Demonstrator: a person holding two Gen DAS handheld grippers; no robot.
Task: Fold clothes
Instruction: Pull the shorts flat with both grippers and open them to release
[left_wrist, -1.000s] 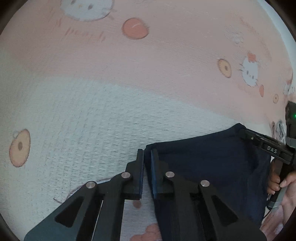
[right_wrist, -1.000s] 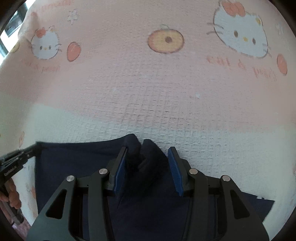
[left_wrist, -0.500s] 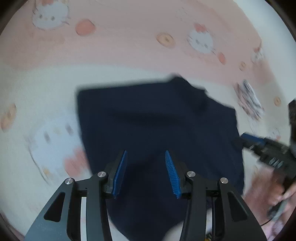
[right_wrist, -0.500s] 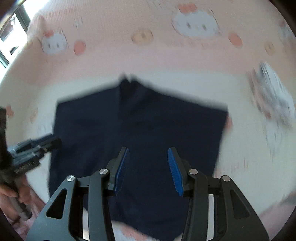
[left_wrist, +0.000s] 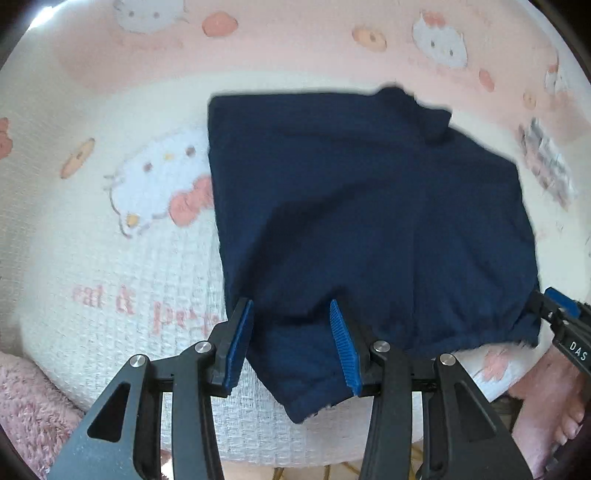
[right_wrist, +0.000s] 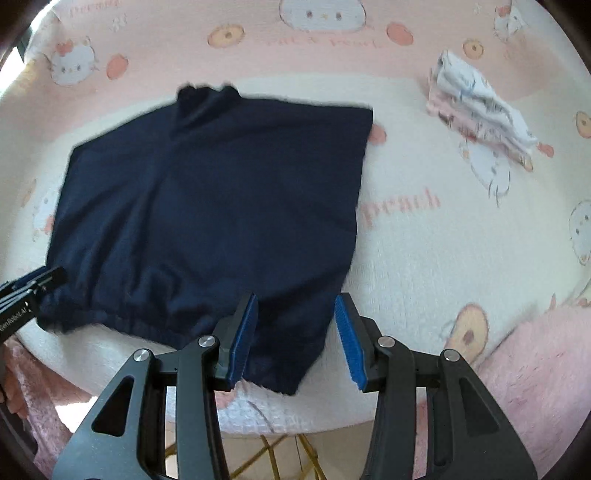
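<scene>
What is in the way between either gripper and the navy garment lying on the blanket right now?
Nothing visible. The navy garment lies spread flat on the blanket, with the left gripper and right gripper open directly above its near hem. The small folded pile sits well off to the side.

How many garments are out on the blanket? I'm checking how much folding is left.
2 that I can tell: the navy garment spread out mid-blanket, and a folded pale bundle at the far right, which may hold more than one piece.
</scene>
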